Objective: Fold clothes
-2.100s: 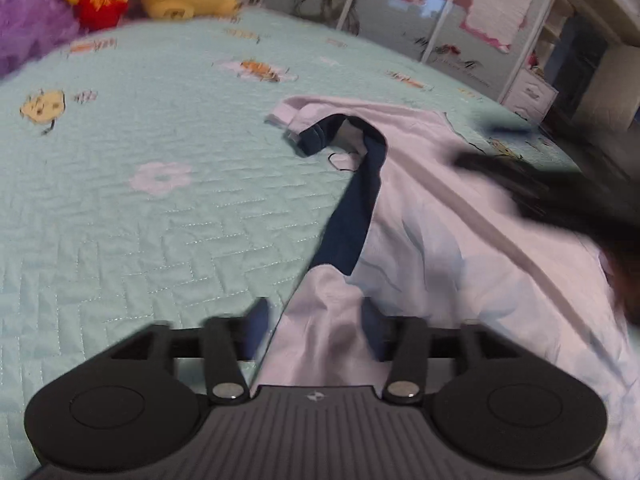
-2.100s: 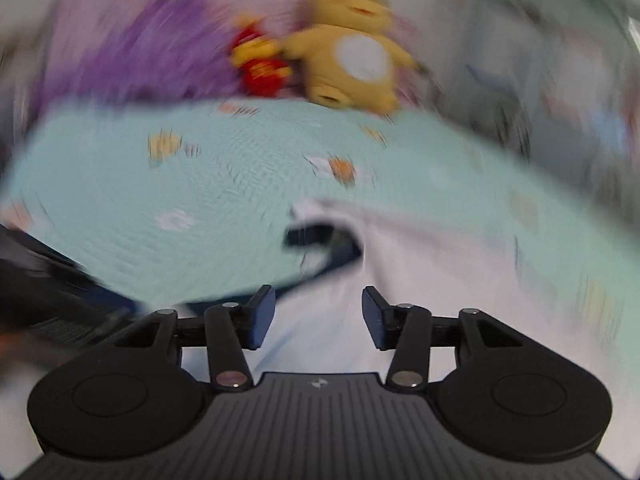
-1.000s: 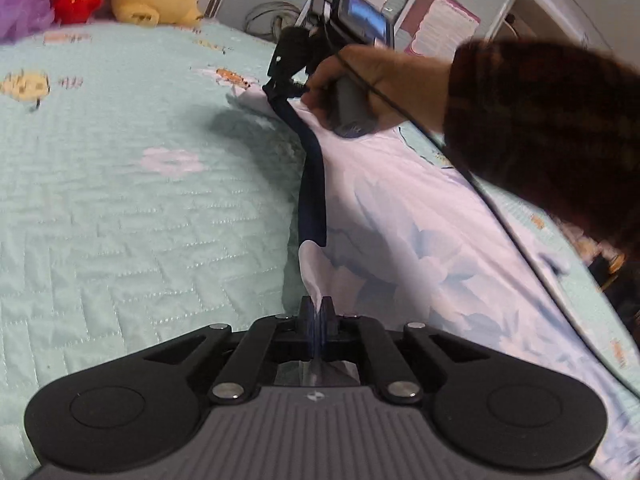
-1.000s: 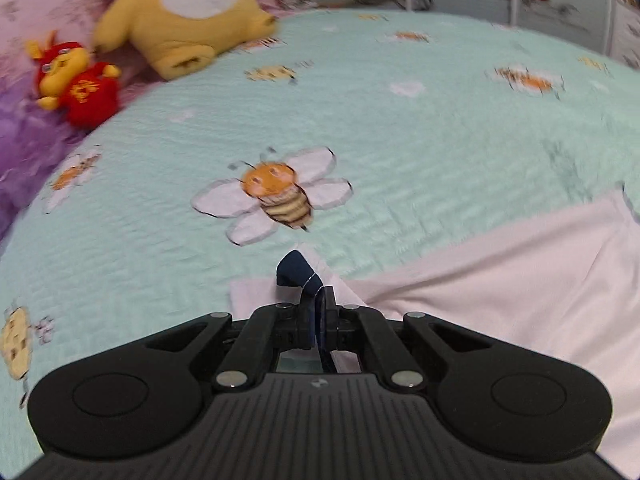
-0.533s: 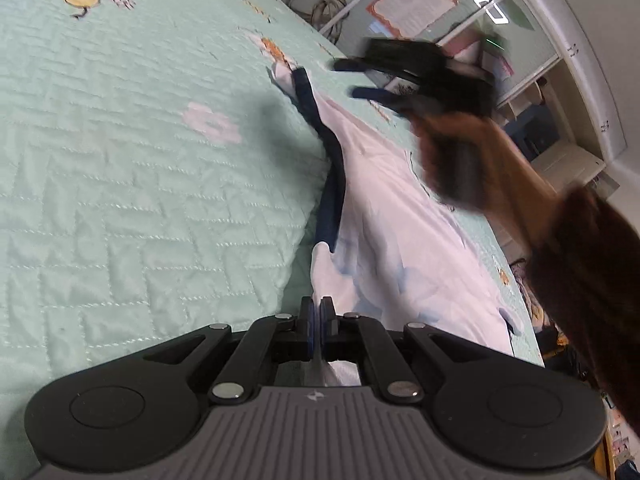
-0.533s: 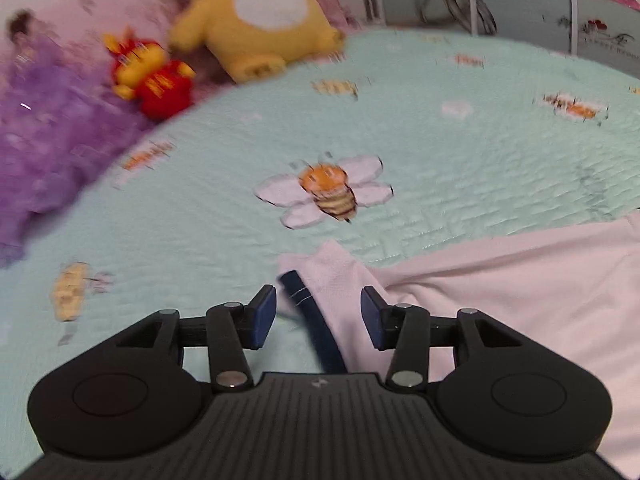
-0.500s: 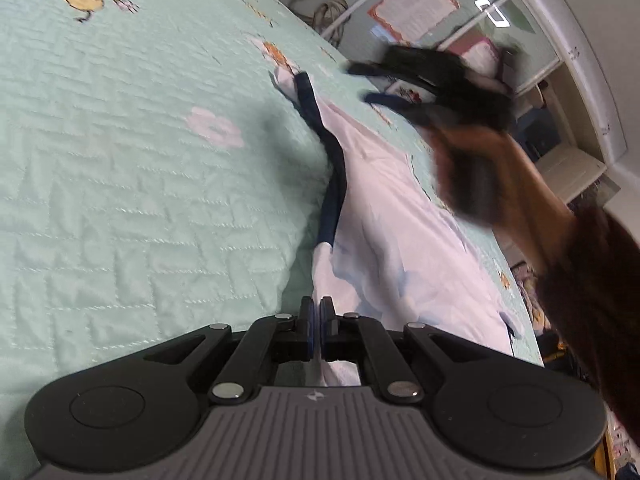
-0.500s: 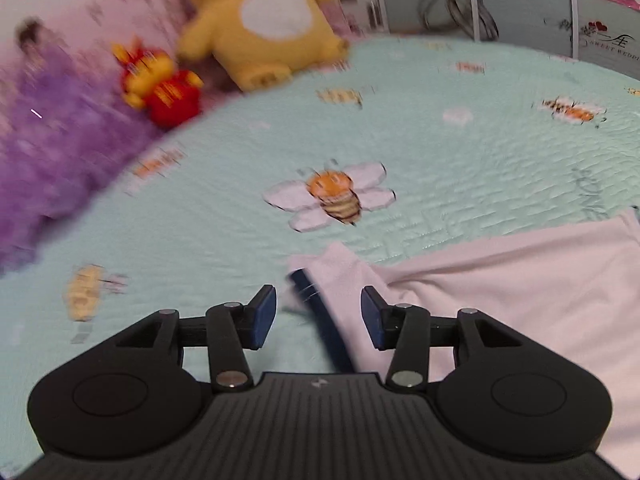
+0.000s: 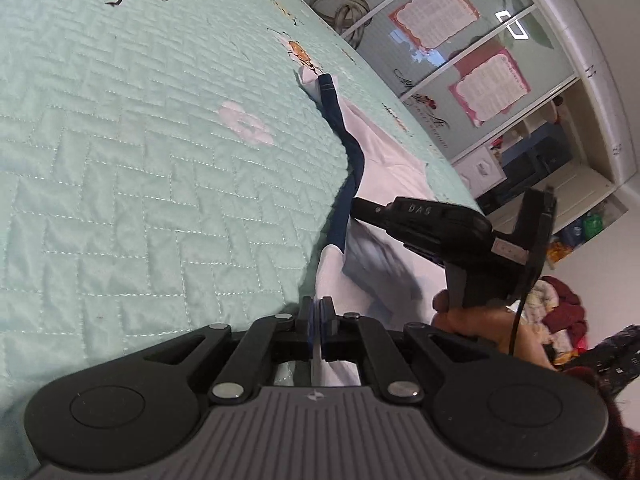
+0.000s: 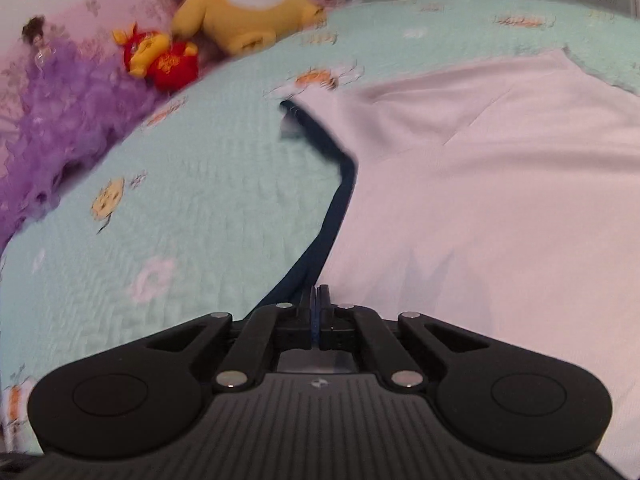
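Note:
A white garment (image 9: 384, 152) with a navy band (image 9: 352, 160) along its edge lies on the mint quilted bedspread (image 9: 140, 160). My left gripper (image 9: 319, 312) is shut on the white cloth's near edge. A hand (image 9: 472, 316) holds my right gripper (image 9: 356, 205), whose tip meets the navy band a short way beyond the left one. In the right wrist view the navy band (image 10: 336, 208) runs down into my right gripper (image 10: 317, 300), its jaws closing tight on it. The garment (image 10: 480, 200) spreads out flat to the right.
A yellow plush toy (image 10: 248, 0), a red plush toy (image 10: 160, 60) and a purple blanket (image 10: 60, 120) sit at the head of the bed. Glass doors with pink posters (image 9: 440, 20) stand beyond the bed. A heap of clothes (image 9: 560, 312) lies at the right.
My right gripper let go of the garment's far corner, opened, came back along the navy band toward the left gripper and shut. The left gripper rolled and kept its hold.

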The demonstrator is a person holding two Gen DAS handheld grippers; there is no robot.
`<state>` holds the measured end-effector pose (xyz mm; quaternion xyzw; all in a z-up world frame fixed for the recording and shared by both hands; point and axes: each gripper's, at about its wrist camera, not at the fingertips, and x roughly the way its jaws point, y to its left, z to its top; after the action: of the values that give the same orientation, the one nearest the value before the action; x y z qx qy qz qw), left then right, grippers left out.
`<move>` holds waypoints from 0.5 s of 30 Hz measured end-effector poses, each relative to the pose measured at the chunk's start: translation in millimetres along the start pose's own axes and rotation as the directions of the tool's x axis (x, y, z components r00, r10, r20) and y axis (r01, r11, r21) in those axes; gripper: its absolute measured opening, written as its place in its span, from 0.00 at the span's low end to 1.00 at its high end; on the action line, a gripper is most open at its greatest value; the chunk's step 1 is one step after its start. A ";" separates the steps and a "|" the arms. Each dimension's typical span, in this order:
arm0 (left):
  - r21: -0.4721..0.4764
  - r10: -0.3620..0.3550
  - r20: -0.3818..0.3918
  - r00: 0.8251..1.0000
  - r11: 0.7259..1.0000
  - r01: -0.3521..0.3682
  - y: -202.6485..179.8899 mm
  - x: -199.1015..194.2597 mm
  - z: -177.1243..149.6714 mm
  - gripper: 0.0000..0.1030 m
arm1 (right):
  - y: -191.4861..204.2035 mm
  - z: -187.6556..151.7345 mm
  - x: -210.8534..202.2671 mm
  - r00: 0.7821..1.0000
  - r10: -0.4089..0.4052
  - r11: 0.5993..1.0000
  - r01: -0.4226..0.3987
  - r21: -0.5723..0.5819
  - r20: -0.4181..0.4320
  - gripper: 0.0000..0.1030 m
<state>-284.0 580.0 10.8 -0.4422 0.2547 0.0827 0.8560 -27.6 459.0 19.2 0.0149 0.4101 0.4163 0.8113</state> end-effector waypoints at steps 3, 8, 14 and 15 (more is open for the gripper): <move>-0.009 0.004 0.024 1.000 1.000 -0.004 5.8 -20.7 0.6 0.33 | -0.5 1.4 -27.3 0.999 0.025 0.998 -0.027 0.054 0.032 0.05; 0.104 0.007 0.028 1.000 0.995 -0.009 2.8 -62.4 -17.4 0.58 | -10.2 -41.1 -109.1 0.998 0.038 0.999 -0.040 0.035 0.052 0.09; 0.346 0.054 -0.045 0.998 0.938 -0.035 -17.0 -81.9 -67.3 0.59 | -39.4 -142.6 -233.4 0.997 -0.023 0.994 0.015 0.110 0.078 0.13; 0.353 0.070 -0.035 0.997 0.934 -0.053 -19.0 -83.5 -71.2 0.59 | -41.6 -157.5 -254.3 0.995 -0.053 0.994 0.044 0.103 0.088 0.16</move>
<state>-374.3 518.8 32.7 -0.2756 0.2993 0.0520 0.9120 -187.4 207.0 65.6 0.0650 0.3936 0.3741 0.8372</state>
